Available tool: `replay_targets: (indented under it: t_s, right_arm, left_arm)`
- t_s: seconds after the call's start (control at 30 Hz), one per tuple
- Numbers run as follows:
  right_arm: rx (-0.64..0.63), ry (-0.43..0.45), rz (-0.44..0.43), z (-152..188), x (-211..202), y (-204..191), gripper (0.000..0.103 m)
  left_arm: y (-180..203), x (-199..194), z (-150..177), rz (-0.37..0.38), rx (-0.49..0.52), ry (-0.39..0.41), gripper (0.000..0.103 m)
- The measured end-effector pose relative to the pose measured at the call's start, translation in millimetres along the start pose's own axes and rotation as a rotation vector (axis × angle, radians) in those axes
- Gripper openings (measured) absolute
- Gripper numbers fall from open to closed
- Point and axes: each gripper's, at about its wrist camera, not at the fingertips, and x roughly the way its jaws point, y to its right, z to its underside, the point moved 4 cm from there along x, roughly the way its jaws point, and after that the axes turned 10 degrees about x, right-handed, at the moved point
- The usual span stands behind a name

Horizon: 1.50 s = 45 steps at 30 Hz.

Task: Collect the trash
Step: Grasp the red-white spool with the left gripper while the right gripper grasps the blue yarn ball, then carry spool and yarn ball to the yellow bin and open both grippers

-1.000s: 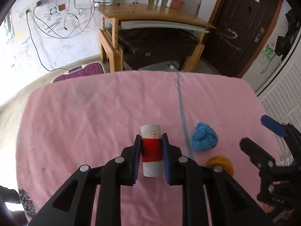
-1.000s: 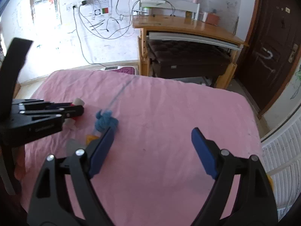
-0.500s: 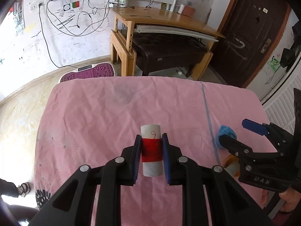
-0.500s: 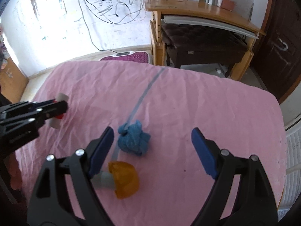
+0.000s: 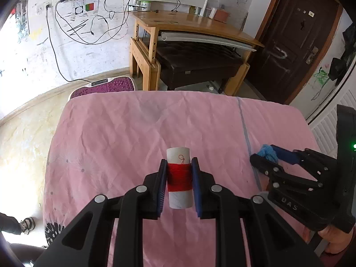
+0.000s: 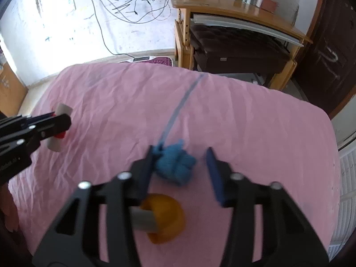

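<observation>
My left gripper (image 5: 179, 184) is shut on a white spool wound with red thread (image 5: 179, 179) and holds it above the pink cloth; it also shows in the right wrist view (image 6: 59, 133). My right gripper (image 6: 181, 173) is open, its fingers either side of a crumpled blue cloth ball (image 6: 176, 166), with the left finger touching it. The ball also shows in the left wrist view (image 5: 268, 152). An orange toy mushroom with a grey stem (image 6: 162, 218) lies on the cloth under the right gripper.
The pink cloth (image 5: 133, 133) covers the table, with a blue line (image 6: 180, 106) across it. Beyond its far edge stand a wooden desk (image 5: 189, 24) and a dark bench (image 5: 198, 55). A purple mat (image 5: 104, 87) lies on the floor. A dark door (image 5: 296, 33) is at the right.
My right gripper has moved down and forward onto the blue cloth ball and narrowed around it. My left gripper has drifted left, still holding the spool.
</observation>
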Motion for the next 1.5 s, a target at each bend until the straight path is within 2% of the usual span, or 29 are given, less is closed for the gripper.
replay_targets:
  t_s: [0.2, 0.67, 0.93, 1.5]
  right_arm:
    - [0.029, 0.069, 0.028, -3.2, -10.9, 4.7, 0.031]
    - [0.128, 0.156, 0.001, -8.4, -45.4, 47.5, 0.031]
    - [0.23, 0.175, 0.009, 1.0, -57.5, 101.2, 0.031]
    - [0.412, 0.274, 0.057, 38.6, -102.4, 217.3, 0.031]
  left_arm:
    - [5.7, -5.8, 2.4, 0.0, 0.012, 0.006, 0.017]
    - [35.3, -21.6, -9.4, -0.006, 0.06, 0.034, 0.017]
    - [70.7, -21.5, -13.2, -0.005, 0.118, 0.044, 0.017]
    - [180.9, -31.1, -11.6, 0.016, 0.316, 0.098, 0.017]
